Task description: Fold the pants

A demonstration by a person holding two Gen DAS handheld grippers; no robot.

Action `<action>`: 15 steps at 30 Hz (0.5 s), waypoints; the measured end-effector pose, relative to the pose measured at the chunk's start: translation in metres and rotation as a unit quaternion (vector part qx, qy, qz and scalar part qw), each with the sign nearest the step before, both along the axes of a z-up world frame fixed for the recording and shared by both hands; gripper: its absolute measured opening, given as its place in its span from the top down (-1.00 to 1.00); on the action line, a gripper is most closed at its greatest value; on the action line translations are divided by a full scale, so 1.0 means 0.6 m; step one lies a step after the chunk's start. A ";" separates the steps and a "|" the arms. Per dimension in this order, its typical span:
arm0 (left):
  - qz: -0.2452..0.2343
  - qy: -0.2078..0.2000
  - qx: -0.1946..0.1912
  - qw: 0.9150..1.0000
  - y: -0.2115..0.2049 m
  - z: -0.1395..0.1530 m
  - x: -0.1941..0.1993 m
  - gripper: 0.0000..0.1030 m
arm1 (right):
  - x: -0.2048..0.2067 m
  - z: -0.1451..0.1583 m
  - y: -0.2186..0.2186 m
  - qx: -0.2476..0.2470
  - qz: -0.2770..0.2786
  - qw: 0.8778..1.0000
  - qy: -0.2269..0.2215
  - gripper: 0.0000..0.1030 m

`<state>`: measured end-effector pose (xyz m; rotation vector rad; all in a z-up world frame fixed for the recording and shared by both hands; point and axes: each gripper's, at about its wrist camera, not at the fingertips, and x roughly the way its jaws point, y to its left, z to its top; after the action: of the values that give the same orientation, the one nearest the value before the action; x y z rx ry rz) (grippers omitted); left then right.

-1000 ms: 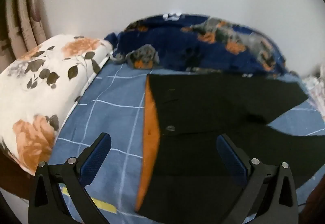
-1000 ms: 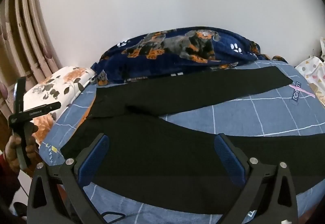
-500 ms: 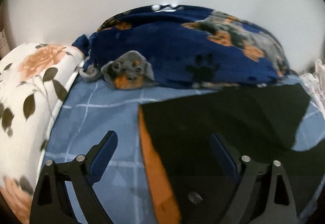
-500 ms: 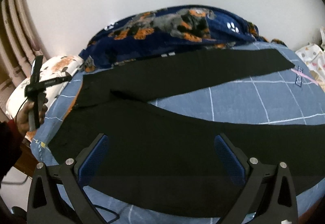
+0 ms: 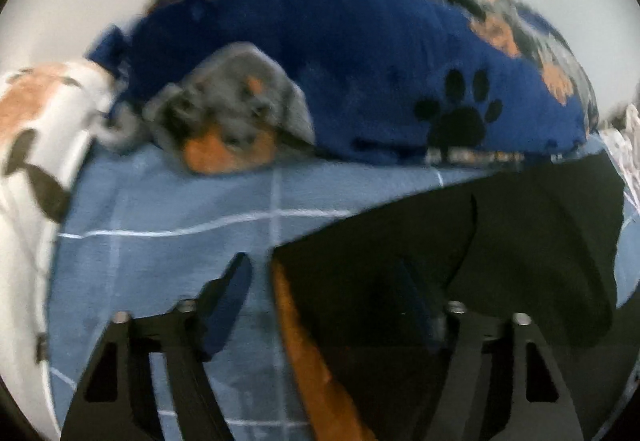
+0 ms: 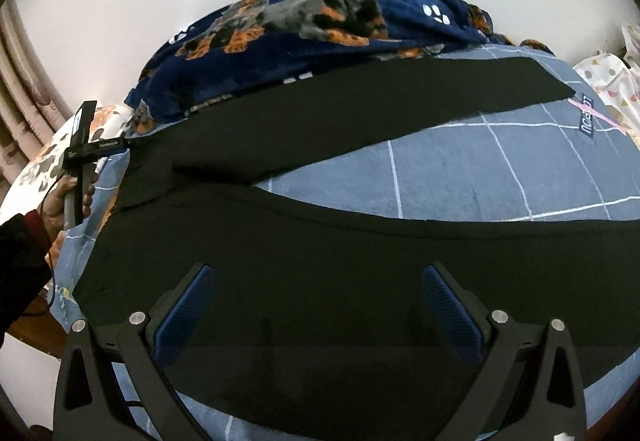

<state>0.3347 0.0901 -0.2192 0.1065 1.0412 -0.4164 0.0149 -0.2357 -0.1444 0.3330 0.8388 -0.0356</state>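
The left gripper has just been closing; its jaws are still apart, with the waistband corner of the one pair of black pants between them, not yet pinched. The right gripper is spread wide above one leg. The two legs are laid across the blue bedsheet, with bare sheet between them.

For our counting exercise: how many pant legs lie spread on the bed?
2. One leg runs along the far side beside the dog blanket; the other leg lies nearer, under the right gripper.
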 end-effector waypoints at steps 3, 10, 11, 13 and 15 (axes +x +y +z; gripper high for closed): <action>0.000 0.001 -0.018 1.000 0.002 -0.005 -0.006 0.52 | 0.005 -0.007 -0.005 0.006 -0.002 1.000 0.006 -1.00; 0.029 -0.063 -0.055 0.996 0.026 0.061 -0.080 0.83 | 0.025 0.017 -0.020 0.017 -0.003 1.000 -0.012 -1.00; 0.022 -0.071 -0.055 0.996 0.020 0.074 -0.095 0.83 | 0.031 0.026 -0.029 0.029 -0.007 0.999 -0.021 -1.00; 0.008 -0.090 -0.068 0.994 0.005 0.103 -0.132 0.83 | 0.045 0.039 -0.044 0.049 -0.013 0.998 -0.035 -1.00; -0.007 -0.122 -0.069 0.990 -0.010 0.133 -0.178 0.83 | 0.066 0.049 -0.059 0.077 -0.013 0.996 -0.040 -1.00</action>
<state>0.2281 0.0841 -0.1395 0.0382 0.7697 -0.4742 0.0543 -0.2709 -0.1152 0.4870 0.7586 0.0177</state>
